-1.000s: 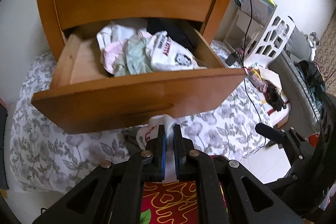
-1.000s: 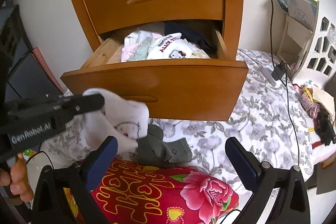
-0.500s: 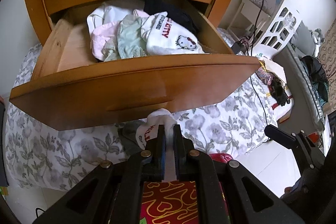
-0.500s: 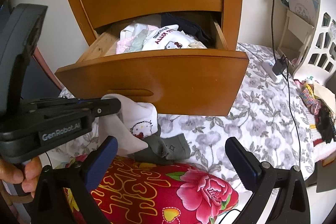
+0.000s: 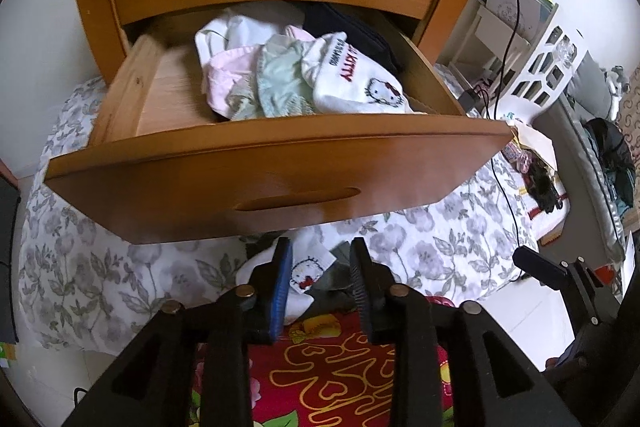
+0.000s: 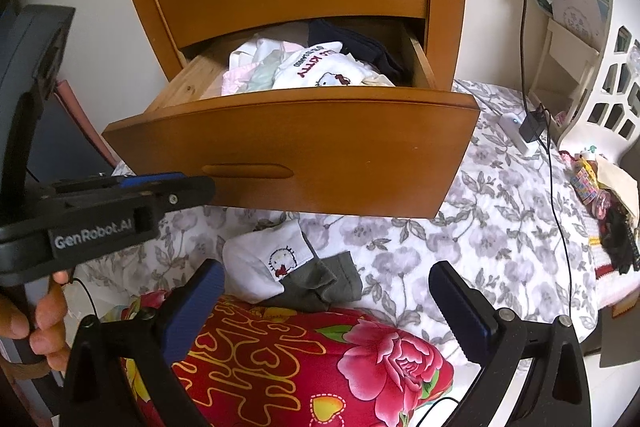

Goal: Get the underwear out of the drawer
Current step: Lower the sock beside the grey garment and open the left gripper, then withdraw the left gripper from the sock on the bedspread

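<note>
The lower drawer of a wooden nightstand stands pulled out, holding a heap of underwear: a white Hello Kitty pair, a pale green pair, a pink pair and a dark one. On the flowered bedspread below the drawer lies a white Hello Kitty pair on top of a grey piece. My left gripper hangs open just above that white pair, nothing between its fingers. My right gripper is wide open and holds nothing.
A red flowered cushion lies in front of the grippers. A black cable runs down the wall to a charger on the bed. A white shelf unit stands at right. A person's hand holds the left gripper's handle.
The left gripper, shut on the white Hello Kitty pair before, has opened and let it drop onto the grey piece on the bed. Both views have come closer to the drawer.
</note>
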